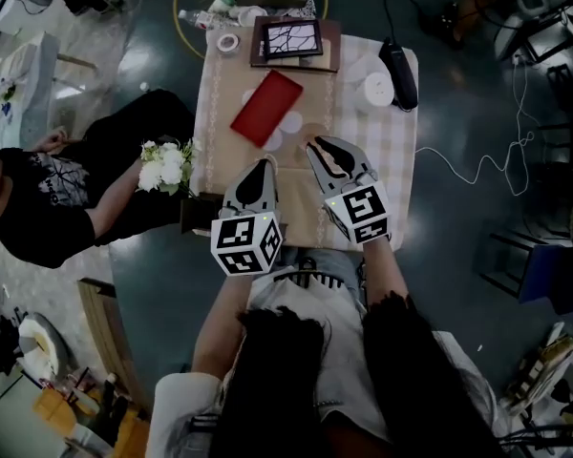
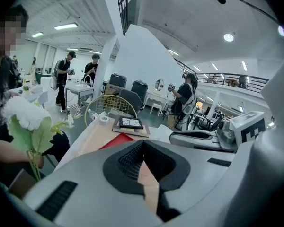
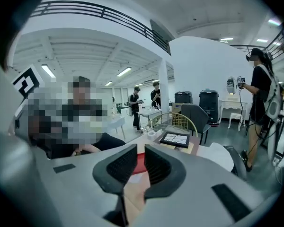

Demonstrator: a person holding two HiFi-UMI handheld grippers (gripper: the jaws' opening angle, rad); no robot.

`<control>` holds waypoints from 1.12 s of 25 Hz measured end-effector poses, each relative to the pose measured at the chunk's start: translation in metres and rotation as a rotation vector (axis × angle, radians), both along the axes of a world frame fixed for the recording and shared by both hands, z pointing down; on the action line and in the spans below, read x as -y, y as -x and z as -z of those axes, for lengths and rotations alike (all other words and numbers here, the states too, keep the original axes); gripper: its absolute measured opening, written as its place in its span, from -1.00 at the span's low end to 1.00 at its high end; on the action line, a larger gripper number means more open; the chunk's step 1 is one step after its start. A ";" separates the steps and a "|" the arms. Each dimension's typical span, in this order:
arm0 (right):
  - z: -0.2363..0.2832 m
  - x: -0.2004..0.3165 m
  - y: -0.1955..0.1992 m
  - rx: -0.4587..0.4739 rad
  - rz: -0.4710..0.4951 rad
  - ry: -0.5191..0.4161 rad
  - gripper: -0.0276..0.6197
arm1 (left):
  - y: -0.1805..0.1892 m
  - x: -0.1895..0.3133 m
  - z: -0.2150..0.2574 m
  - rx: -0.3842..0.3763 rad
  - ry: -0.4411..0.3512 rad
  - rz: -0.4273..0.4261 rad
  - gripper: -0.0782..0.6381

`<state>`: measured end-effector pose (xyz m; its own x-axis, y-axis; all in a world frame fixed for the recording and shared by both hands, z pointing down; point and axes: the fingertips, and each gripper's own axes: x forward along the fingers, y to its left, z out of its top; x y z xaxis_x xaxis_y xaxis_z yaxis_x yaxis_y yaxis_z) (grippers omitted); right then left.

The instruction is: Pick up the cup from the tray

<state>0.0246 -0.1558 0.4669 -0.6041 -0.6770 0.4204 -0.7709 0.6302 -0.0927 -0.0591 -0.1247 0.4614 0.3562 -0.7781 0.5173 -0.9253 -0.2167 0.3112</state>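
The tabletop point(image 1: 220, 132) is cloth-covered, and a seated person point(image 1: 48, 198) is at its left edge. Both grippers hang over its near edge, side by side and apart. The left gripper point(image 1: 265, 163) has its jaws pressed together at the tips, with nothing in them. The right gripper point(image 1: 315, 143) has its jaws a narrow gap apart, also with nothing between them.

A red flat thing point(image 1: 266, 108) lies near the middle, tilted. A framed picture point(image 1: 291, 38) lies at the far edge and a black device point(image 1: 398, 72) at the far right corner. The person holds white flowers point(image 1: 167, 167) at the left edge.

The cup cannot be told for certain. A white round thing point(image 1: 377, 89), possibly it, stands just beside the black device, well apart from both grippers. A tape roll point(image 1: 228, 42) sits at the far left corner.
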 end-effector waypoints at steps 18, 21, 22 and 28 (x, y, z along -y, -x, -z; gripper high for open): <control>0.022 -0.026 -0.012 -0.006 -0.115 -0.055 -0.89 | -0.013 -0.028 0.000 0.009 -0.032 -0.067 -0.76; 0.021 -0.031 -0.013 -0.011 -0.115 -0.051 -0.89 | -0.016 -0.034 -0.001 0.009 -0.034 -0.080 -0.76; 0.021 -0.033 -0.013 -0.009 -0.115 -0.047 -0.89 | -0.016 -0.034 0.000 0.006 -0.038 -0.080 -0.76; 0.023 -0.043 -0.013 -0.015 -0.122 -0.048 -0.89 | -0.023 -0.041 0.005 -0.009 -0.048 -0.091 -0.76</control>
